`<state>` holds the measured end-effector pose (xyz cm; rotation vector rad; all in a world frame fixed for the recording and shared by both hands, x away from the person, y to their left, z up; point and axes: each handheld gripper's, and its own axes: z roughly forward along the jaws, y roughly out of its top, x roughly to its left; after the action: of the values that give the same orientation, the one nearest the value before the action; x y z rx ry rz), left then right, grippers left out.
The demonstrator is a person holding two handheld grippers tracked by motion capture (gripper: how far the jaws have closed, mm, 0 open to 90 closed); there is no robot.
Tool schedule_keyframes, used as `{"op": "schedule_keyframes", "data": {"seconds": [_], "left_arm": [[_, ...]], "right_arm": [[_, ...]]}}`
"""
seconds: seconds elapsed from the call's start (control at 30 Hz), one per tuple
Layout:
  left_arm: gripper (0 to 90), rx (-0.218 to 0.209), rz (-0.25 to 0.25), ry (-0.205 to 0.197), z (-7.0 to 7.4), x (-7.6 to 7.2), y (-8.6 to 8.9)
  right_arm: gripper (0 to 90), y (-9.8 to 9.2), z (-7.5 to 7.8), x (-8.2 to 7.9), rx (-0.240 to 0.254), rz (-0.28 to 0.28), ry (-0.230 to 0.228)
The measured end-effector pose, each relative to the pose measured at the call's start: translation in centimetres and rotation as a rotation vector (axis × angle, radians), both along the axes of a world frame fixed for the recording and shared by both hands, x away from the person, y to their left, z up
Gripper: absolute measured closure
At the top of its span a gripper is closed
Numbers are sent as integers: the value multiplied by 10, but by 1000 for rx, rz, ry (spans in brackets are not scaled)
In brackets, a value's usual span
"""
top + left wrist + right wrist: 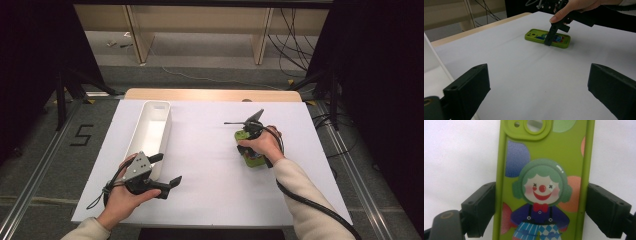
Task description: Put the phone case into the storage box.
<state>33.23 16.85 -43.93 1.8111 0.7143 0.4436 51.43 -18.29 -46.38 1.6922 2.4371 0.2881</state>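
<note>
Meanwhile white bin (150, 132) empty; right hand-held gripper (248, 145) straddling phone case (252, 159).

The phone case (544, 182) was lime green, printed with a clown that had green hair, a red nose and bow tie, a purple shirt and blue-and-white diamond trousers, among purple, orange and pale green balloons. The tray (150, 135) and tabletop (210, 170) were white, the grippers black

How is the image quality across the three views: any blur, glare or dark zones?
High view: white table evenly lit, surroundings fall into black. Left gripper view: near jaws soft, phone case fairly sharp. Right gripper view: the case slightly soft up close, colours clear, no glare.
</note>
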Motion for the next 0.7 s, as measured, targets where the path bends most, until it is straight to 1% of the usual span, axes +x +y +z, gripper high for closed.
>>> {"op": "schedule_keyframes", "data": {"seconds": [0.5, 0.6, 0.7], "left_arm": [[35, -1, 0, 3, 0, 0, 0], [35, 0, 1, 2, 0, 0, 0], [35, 0, 1, 3, 0, 1, 0]], "right_arm": [[165, -1, 1, 0, 4, 11, 9], [166, -1, 1, 0, 13, 7, 12], [166, -1, 2, -1, 34, 9, 20]]}}
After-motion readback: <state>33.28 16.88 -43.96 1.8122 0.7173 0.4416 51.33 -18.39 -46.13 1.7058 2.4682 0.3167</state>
